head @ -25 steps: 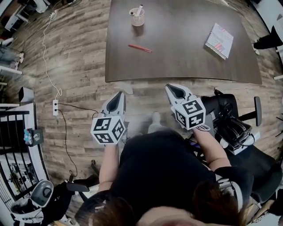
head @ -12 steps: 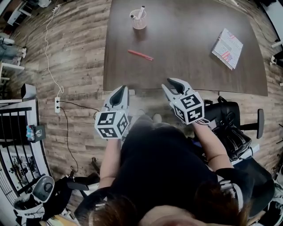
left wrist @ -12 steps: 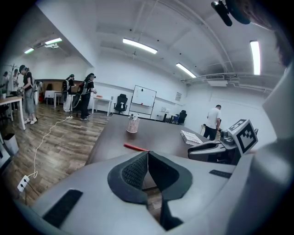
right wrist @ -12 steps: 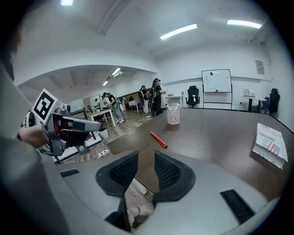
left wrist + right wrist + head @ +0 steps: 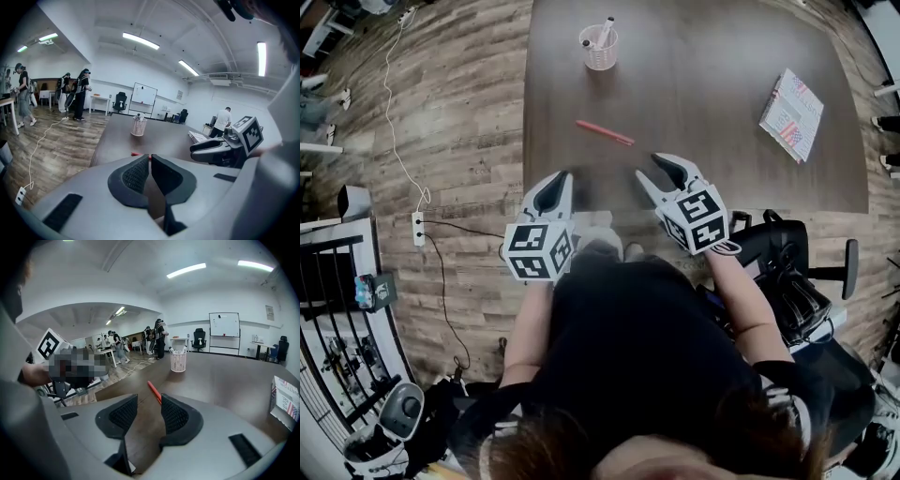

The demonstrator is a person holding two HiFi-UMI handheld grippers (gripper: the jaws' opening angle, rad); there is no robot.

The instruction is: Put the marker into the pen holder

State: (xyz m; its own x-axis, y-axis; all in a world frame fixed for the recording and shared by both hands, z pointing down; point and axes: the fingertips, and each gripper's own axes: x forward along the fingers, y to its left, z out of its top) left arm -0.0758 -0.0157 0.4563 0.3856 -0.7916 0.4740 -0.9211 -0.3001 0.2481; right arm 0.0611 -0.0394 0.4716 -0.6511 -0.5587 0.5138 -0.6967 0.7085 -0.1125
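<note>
Dark table (image 5: 703, 75) fills the upper centre of the head view. Its near edge runs across mid-frame, and its left edge comes down from the top, left of centre. Both tools sit at the near edge, tips just over it.

The left gripper (image 5: 551, 192) is at the near-left corner, jaws almost together with only a thin slit and nothing in it. The right gripper (image 5: 658, 172) is to its right. Its jaws have just been opening and stand wide, with nothing between the pads. In the right gripper view the marker (image 5: 153, 391) shows beyond the gap, not inside it.

The marker is red and lies flat and slanted on the table. It sits above and between the two tools, nearer the left edge, apart from both.

The pen holder (image 5: 599, 47) is a white mesh cup, upright at the top of the frame on the far-left part of the table. It is well apart from the marker, and a pen (image 5: 606, 31) stands in it.

A wide stretch of tabletop runs from the marker to the notebook (image 5: 791, 115), which lies at upper right near the right edge.

Wood floor (image 5: 459, 141) is left of the table, with a white cable (image 5: 397, 112) running down to a power strip (image 5: 418, 228). A black rack (image 5: 337, 281) is at the frame's left edge. A black office chair (image 5: 797, 272) is lower right, just below the near edge.

In the left gripper view, people (image 5: 79, 91) stand at upper left, well behind the table, and a whiteboard (image 5: 144, 93) is on the back wall.
</note>
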